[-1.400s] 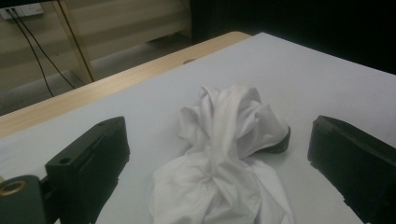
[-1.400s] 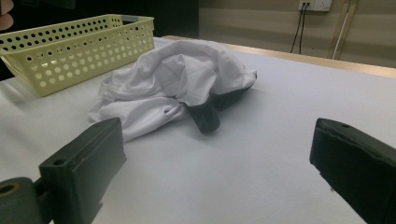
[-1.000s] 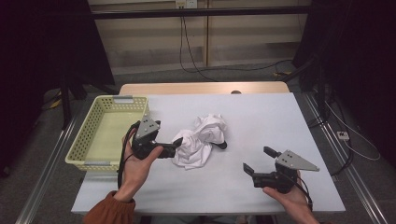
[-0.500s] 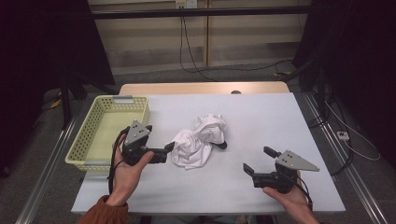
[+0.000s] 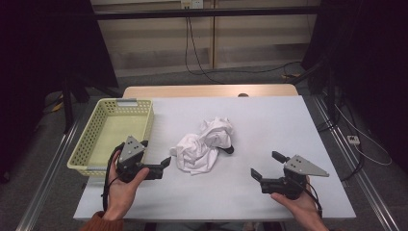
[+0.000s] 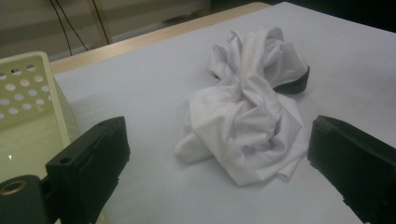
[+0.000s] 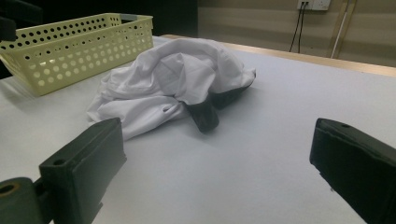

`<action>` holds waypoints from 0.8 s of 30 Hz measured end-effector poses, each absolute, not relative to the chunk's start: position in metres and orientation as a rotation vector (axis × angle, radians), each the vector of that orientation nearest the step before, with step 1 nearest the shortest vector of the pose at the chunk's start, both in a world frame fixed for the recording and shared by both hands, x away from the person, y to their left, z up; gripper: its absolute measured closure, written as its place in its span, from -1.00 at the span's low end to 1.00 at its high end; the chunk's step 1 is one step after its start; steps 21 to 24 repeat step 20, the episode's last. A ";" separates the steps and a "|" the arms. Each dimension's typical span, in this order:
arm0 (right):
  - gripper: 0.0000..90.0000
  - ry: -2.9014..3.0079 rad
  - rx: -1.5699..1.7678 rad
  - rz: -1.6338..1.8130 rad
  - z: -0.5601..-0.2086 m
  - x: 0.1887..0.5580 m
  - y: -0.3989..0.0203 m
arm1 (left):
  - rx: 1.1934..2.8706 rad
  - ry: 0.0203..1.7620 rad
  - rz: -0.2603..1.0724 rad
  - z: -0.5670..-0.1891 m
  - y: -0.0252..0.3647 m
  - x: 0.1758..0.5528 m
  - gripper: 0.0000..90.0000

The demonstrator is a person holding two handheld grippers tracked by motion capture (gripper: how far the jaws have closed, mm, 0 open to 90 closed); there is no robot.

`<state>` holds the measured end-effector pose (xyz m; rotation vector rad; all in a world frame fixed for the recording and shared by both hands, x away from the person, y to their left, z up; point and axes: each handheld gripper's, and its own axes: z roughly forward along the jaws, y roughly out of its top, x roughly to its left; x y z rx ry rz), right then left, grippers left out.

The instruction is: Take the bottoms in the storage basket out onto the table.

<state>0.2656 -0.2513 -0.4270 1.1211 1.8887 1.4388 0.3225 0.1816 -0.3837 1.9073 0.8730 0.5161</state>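
The left gripper [image 5: 163,164], jaws spread like the right gripper's [image 5: 266,167], sits just beside the crumpled white garment [image 5: 204,146] and would best pinch a raised fold, not the table [image 5: 269,120].

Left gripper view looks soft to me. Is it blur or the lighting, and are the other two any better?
Left gripper view: the cloth is fairly sharp; the near fingers are blurred. Right gripper view: same, dim, with the basket clear. High view: table evenly lit, surroundings dark, no glare.
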 end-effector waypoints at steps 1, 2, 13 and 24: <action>-0.93 1.888 1.122 1.438 -0.427 0.266 -0.251 | 1.906 0.880 0.517 -0.385 0.182 0.320 -0.88; -0.93 1.888 1.122 1.437 -0.427 0.266 -0.252 | 1.906 0.873 0.530 -0.387 0.183 0.318 -0.88; -0.93 1.882 1.123 1.437 -0.426 0.264 -0.252 | 1.874 0.883 0.558 -0.403 0.187 0.304 -0.88; -0.93 1.882 1.123 1.438 -0.426 0.264 -0.252 | 1.861 0.889 0.561 -0.403 0.186 0.304 -0.88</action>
